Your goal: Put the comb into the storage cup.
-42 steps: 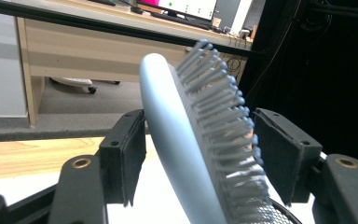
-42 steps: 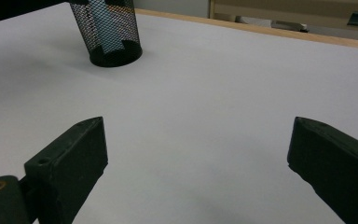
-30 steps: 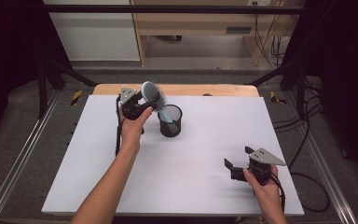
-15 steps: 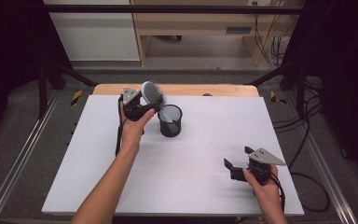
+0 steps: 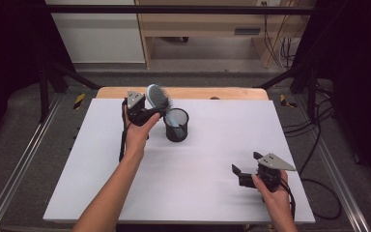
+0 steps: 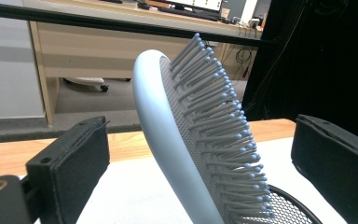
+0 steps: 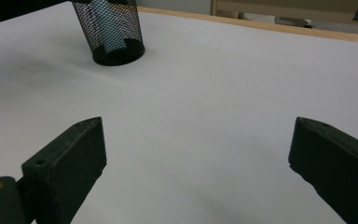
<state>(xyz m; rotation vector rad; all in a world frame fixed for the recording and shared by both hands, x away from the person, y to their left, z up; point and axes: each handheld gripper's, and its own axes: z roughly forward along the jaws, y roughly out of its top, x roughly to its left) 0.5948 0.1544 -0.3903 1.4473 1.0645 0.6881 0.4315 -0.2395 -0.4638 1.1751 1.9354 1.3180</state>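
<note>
Between open left tool pads, hairbrush

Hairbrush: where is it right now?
In the high view the hairbrush stands handle-down in the black mesh cup at the table's far left-centre, head leaning left, between the open jaws of the left gripper.

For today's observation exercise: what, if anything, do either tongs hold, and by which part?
Nothing. The left tongs have just opened around the hairbrush in the mesh cup; right tongs open.

Left claw, on an outstretched forearm, its jaws just opening and now spread wide. Right claw, held in the right hand, jaws wide apart, gripping nothing.
</note>
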